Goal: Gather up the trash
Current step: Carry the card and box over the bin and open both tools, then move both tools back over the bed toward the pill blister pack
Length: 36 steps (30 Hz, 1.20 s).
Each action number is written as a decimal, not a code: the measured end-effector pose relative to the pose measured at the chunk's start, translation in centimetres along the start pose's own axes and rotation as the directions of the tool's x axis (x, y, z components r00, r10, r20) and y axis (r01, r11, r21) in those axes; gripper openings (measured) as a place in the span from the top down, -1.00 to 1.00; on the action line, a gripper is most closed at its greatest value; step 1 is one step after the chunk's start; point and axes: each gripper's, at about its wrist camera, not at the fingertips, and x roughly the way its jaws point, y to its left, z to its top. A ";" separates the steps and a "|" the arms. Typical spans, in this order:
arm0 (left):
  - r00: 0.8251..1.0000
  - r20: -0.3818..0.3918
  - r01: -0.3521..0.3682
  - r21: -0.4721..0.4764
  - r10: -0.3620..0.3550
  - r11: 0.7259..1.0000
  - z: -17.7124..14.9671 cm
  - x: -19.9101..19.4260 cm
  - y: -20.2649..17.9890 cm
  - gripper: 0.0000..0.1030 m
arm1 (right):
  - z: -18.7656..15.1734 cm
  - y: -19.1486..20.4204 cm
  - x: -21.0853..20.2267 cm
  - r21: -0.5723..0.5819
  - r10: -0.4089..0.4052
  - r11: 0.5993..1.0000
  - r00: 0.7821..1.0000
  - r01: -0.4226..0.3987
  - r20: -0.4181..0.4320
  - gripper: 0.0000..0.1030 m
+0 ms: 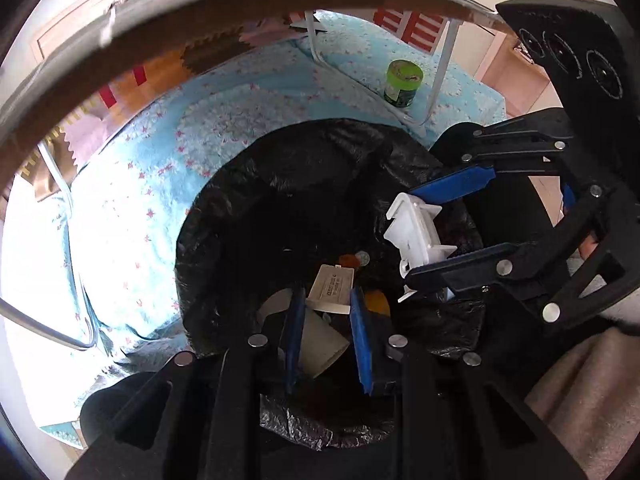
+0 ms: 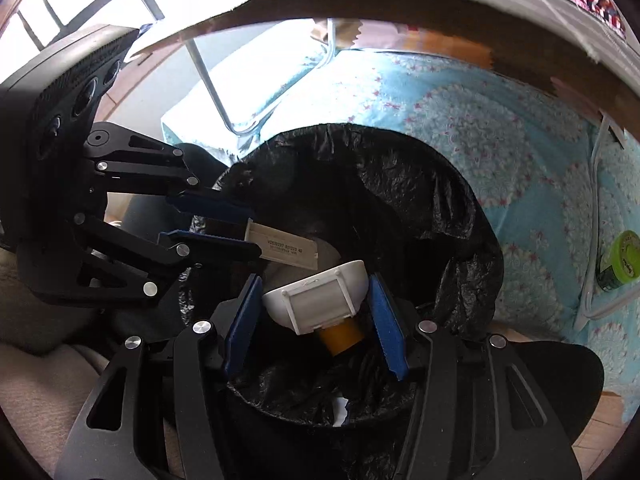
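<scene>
Two pairs of tongs hang over the mouth of the black-lined bin [image 1: 280, 184], each loaded. Nearest, the left tongs [image 1: 328, 312] are drawn narrow on a flat beige packet [image 1: 332, 288] with printed text, its free end poking out past the pads over the bin's interior. Just to the right, the right tongs [image 2: 316, 308] stand at a middling spread, clamped on a white plastic casing [image 2: 320, 296] by its sides. Below them, inside the liner, lie an orange cylindrical piece [image 2: 340, 340], pale paper-like scraps and a small round item; details in the dark are hard to read. Farther off, a green-lidded jar [image 1: 402, 80] stands on the blue patterned rug [image 1: 160, 160], near a metal frame leg [image 1: 438, 76] under the bench edge [image 1: 200, 12], well apart from the bin. Risks, as I judge them: the two tongs sit close together, so a release at an angle could knock one load against the other tool; the packet, being long, may catch the crumpled liner rim and slide outside; the jar could be missed entirely.
</scene>
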 end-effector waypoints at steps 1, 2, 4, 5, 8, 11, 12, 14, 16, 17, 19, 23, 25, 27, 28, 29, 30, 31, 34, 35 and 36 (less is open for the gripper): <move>1.000 -0.002 0.000 -0.004 0.000 1.000 0.0 0.1 0.0 0.57 | 0.1 0.0 0.3 -0.004 -0.010 1.000 1.000 0.010 -0.005 -0.05; 1.000 -0.003 0.002 -0.007 -0.003 1.000 0.1 0.4 0.0 0.57 | 0.1 0.1 0.4 -0.006 -0.017 1.000 1.000 0.017 -0.010 -0.05; 1.000 -0.001 0.006 -0.006 -0.006 1.000 0.1 0.4 -0.1 0.57 | 0.1 0.1 0.4 -0.005 -0.011 1.000 1.000 0.011 -0.008 -0.05; 1.000 -0.003 0.006 0.000 -0.006 1.000 0.1 0.4 0.0 0.57 | 0.1 -0.1 0.4 -0.004 -0.010 1.000 1.000 0.010 -0.006 -0.05; 1.000 -0.018 0.009 0.005 -0.009 1.000 0.2 0.4 -0.3 0.56 | 0.2 -0.4 0.4 0.002 -0.007 1.000 1.000 0.007 -0.007 -0.06; 1.000 -0.018 0.025 0.003 -0.025 1.000 0.2 0.1 -0.4 0.54 | 0.1 -0.3 0.3 0.003 -0.006 1.000 1.000 0.006 -0.006 -0.06; 1.000 -0.009 0.030 0.007 -0.030 1.000 0.1 -0.2 -0.5 0.54 | 0.1 -0.2 0.3 0.001 -0.012 1.000 1.000 0.012 -0.006 -0.07; 0.999 0.009 0.041 0.011 -0.041 0.999 -0.1 -0.7 -0.7 0.31 | 0.1 -0.2 0.2 0.003 -0.017 1.000 1.000 0.017 -0.003 -0.07; 0.999 0.045 0.018 0.017 -0.018 1.000 -0.1 -1.5 -0.9 -0.26 | 0.1 -0.3 -0.1 0.007 -0.017 1.000 1.000 0.017 0.003 -0.07; 0.998 0.061 0.018 0.018 -0.019 1.000 -0.1 -1.9 -1.0 -0.26 | 0.1 -0.3 -0.3 0.007 -0.019 1.000 1.000 0.018 0.007 -0.07; 0.996 0.079 0.028 0.011 -0.029 1.000 0.0 -2.7 -0.9 -0.26 | 0.1 -0.4 -0.7 0.009 -0.022 1.000 1.000 0.022 0.017 -0.07; 0.993 0.115 0.007 0.019 -0.009 1.000 0.2 -4.5 -1.2 -0.26 | 0.3 -0.4 -2.0 0.008 -0.026 1.000 0.998 0.026 0.050 -0.07; 0.991 0.135 -0.002 0.022 -0.001 1.000 0.4 -5.6 -1.2 -0.26 | 0.5 -0.4 -2.7 0.008 -0.030 1.000 0.997 0.029 0.068 -0.07; 0.988 0.154 -0.014 0.028 0.009 1.000 0.6 -6.5 -1.4 -0.26 | 0.7 -0.3 -3.5 0.004 -0.033 0.999 0.996 0.032 0.088 -0.07; 0.986 0.163 -0.026 0.033 0.020 0.999 0.6 -7.0 -1.5 -0.26 | 0.7 -0.3 -3.9 0.001 -0.035 0.999 0.995 0.035 0.096 -0.07; 0.985 0.171 -0.046 0.040 0.038 0.998 0.6 -7.5 -1.7 -0.26 | 0.8 -0.2 -4.3 -0.001 -0.036 0.999 0.994 0.037 0.107 -0.07; 0.982 0.181 -0.058 0.048 0.049 0.997 0.6 -8.0 -1.9 -0.26 | 0.9 -0.1 -4.7 -0.002 -0.036 0.999 0.993 0.037 0.116 -0.07; 0.980 0.192 -0.055 0.052 0.044 0.997 0.6 -8.6 -2.1 -0.26 | 1.0 -0.1 -5.1 -0.004 -0.036 0.999 0.991 0.037 0.126 -0.07; 0.974 0.223 -0.044 0.056 0.030 0.997 0.5 -10.1 -2.4 -0.26 | 1.2 0.1 -6.3 -0.012 -0.035 0.999 0.988 0.037 0.153 -0.07; 0.972 0.234 -0.042 0.057 0.028 0.997 0.5 -10.5 -2.5 -0.26 | 1.3 0.2 -6.8 -0.014 -0.028 0.999 0.986 0.031 0.164 -0.07; 0.969 0.247 -0.042 0.058 0.027 0.997 0.5 -11.2 -2.5 -0.26 | 1.3 0.1 -7.2 -0.015 -0.023 1.000 0.985 0.026 0.173 -0.07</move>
